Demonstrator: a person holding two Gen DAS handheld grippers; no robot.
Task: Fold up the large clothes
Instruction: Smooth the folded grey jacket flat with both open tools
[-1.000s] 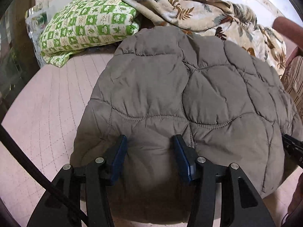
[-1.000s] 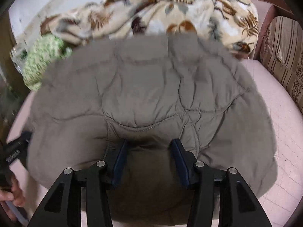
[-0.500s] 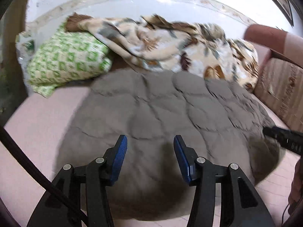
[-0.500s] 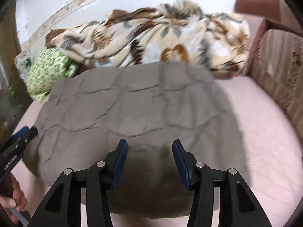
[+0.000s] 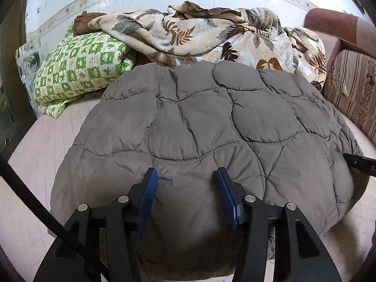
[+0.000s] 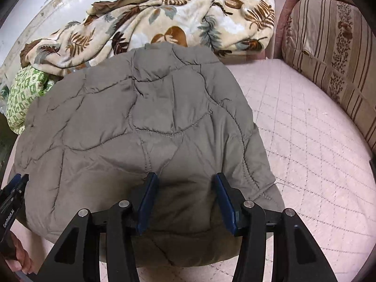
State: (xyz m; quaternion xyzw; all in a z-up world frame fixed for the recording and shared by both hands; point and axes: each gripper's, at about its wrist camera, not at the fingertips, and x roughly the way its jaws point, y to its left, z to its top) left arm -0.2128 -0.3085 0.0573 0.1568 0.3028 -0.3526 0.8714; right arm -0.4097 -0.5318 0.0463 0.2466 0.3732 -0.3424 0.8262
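A grey-brown quilted jacket (image 5: 211, 122) lies folded into a puffy bundle on the pink quilted bed (image 6: 305, 141). My left gripper (image 5: 186, 171) hovers over the jacket's near edge, its blue pads apart and only the padded fabric below them. My right gripper (image 6: 186, 175) stands the same way over the near edge further right, open and holding nothing. Each gripper shows in the other's view: the right gripper's tip (image 5: 359, 164) at the jacket's right side, the left gripper (image 6: 13, 192) at its left side with a hand (image 6: 18, 258) on it.
A leaf-print blanket (image 5: 211, 35) is heaped against the white wall behind the jacket. A green checked pillow (image 5: 80, 65) lies at the back left. A striped cushion (image 6: 329, 47) and a brown sofa arm stand at the right. Bare pink mattress shows right of the jacket.
Both grippers have drawn back a little from the jacket and shifted sideways, so more of the blanket, wall and mattress shows. The jacket lies as before. Jaw gaps look unchanged.
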